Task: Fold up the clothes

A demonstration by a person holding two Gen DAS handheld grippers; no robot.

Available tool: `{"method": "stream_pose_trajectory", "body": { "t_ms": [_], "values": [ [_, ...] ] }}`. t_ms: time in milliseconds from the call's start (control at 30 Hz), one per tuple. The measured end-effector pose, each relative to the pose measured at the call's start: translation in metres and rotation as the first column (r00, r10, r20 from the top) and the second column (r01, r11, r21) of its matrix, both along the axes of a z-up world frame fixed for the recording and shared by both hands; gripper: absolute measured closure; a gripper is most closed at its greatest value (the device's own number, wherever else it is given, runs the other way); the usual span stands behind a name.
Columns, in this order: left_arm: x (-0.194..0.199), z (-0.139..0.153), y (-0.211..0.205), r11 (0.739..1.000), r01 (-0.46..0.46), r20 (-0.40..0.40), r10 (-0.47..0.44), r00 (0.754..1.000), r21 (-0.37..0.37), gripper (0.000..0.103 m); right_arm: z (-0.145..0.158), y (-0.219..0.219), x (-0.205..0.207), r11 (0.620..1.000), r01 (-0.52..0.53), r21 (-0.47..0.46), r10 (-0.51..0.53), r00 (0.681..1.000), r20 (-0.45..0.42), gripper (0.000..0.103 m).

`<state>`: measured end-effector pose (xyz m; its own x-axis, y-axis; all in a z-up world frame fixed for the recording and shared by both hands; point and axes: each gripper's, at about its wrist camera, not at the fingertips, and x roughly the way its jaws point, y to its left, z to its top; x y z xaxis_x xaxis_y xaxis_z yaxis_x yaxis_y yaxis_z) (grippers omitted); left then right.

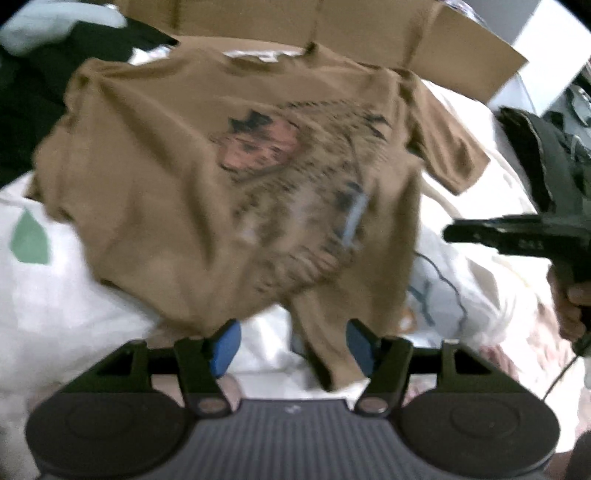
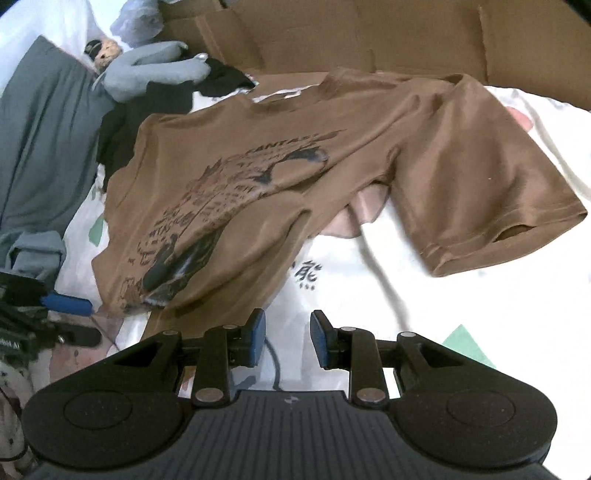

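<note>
- I see the brown shirt (image 1: 207, 177) spread print-up on the white sheet (image 1: 74, 314), its collar at the far side by the cardboard (image 1: 369, 29).
- My left gripper (image 1: 291, 343) is wide open; the shirt's near hem hangs between the pads, neither pressing it.
- My right gripper (image 2: 287, 339) is partly open and empty, just near of the hem.
- Dark clothes (image 2: 122, 133) lie far left.

Surface: white printed bed sheet (image 2: 424, 295), green shapes at 4 and 9 o'clock.
Behind: brown cardboard (image 2: 369, 37), 12 o'clock.
Left side: grey fabric (image 2: 40, 147), 9 o'clock.
Light: soft, even.
</note>
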<state>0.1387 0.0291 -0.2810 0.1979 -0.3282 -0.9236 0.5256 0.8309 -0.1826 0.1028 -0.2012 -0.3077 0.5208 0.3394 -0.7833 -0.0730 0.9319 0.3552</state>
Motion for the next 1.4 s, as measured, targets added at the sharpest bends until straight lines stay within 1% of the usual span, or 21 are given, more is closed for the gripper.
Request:
{"method": "stream_pose_trajectory", "body": {
  "t_ms": [33,133,200,267,300,333,367,400,433,500,600,900,1067,1200,1300,1400],
  "values": [
    [-0.002,-0.004,-0.002,1.000,0.003,-0.015,-0.003,1.000,-0.007,0.032,-0.001,0.001,-0.001,1.000,-0.001,0.000,0.001,1.000,-0.003,0.069],
    [-0.006,-0.020,-0.005,1.000,-0.003,-0.078,0.002,0.997,-0.021,0.032,-0.001,0.004,-0.006,1.000,-0.001,0.008,0.001,1.000,-0.007,0.069],
    [-0.008,-0.029,-0.004,0.999,-0.020,-0.123,0.014,0.992,-0.045,0.032,-0.002,0.004,-0.008,1.000,0.001,0.009,-0.001,1.000,-0.017,0.069],
    [-0.009,-0.036,-0.004,0.997,-0.038,-0.149,0.029,0.988,-0.062,0.036,-0.003,0.005,-0.010,1.000,0.000,0.012,0.000,1.000,-0.027,0.069],
    [-0.009,-0.038,-0.003,0.996,-0.049,-0.159,0.037,0.987,-0.071,0.043,-0.004,0.006,-0.011,1.000,-0.001,0.013,0.002,1.000,-0.030,0.069],
    [-0.008,-0.040,-0.002,0.995,-0.062,-0.173,0.047,0.984,-0.080,0.055,-0.006,0.007,-0.013,1.000,-0.002,0.011,0.003,0.999,-0.039,0.069],
    [-0.008,-0.041,-0.002,0.993,-0.074,-0.190,0.055,0.980,-0.093,0.063,-0.007,0.007,-0.014,1.000,-0.005,0.012,0.005,0.999,-0.044,0.069],
    [-0.007,-0.042,-0.001,0.991,-0.082,-0.206,0.058,0.977,-0.108,0.077,-0.007,0.008,-0.014,1.000,-0.008,0.013,0.009,0.999,-0.047,0.069],
    [-0.006,-0.041,-0.001,0.990,-0.082,-0.211,0.056,0.976,-0.114,0.086,-0.008,0.009,-0.016,1.000,-0.012,0.012,0.012,0.999,-0.050,0.069],
    [-0.006,-0.035,0.003,0.989,-0.081,-0.209,0.054,0.976,-0.123,0.096,-0.010,0.010,-0.017,1.000,-0.016,0.008,0.017,0.998,-0.058,0.069],
    [-0.007,-0.020,0.014,0.985,-0.091,-0.193,0.062,0.979,-0.144,0.099,-0.010,0.011,-0.018,1.000,-0.017,0.009,0.018,0.998,-0.059,0.069],
    [-0.009,0.029,0.056,0.978,-0.132,-0.139,0.110,0.984,-0.164,0.100,-0.005,0.014,-0.018,0.999,-0.032,0.005,0.033,0.998,-0.045,0.069],
    [-0.015,0.053,0.066,0.973,-0.132,-0.122,0.110,0.986,-0.188,0.100,0.003,0.019,-0.016,0.999,-0.036,0.036,0.037,0.999,-0.036,0.069],
    [-0.022,0.064,0.060,0.971,-0.106,-0.136,0.077,0.988,-0.216,0.101,0.011,0.028,-0.015,0.992,-0.079,0.095,0.081,0.997,-0.017,0.069],
    [-0.031,0.069,0.053,0.969,-0.069,-0.152,0.033,0.988,-0.238,0.101,0.015,0.033,-0.016,0.982,-0.112,0.150,0.115,0.993,-0.015,0.069],
    [-0.037,0.071,0.047,0.966,-0.050,-0.168,0.007,0.986,-0.255,0.101,0.019,0.037,-0.021,0.974,-0.139,0.179,0.146,0.989,-0.023,0.069]
  ]
}}
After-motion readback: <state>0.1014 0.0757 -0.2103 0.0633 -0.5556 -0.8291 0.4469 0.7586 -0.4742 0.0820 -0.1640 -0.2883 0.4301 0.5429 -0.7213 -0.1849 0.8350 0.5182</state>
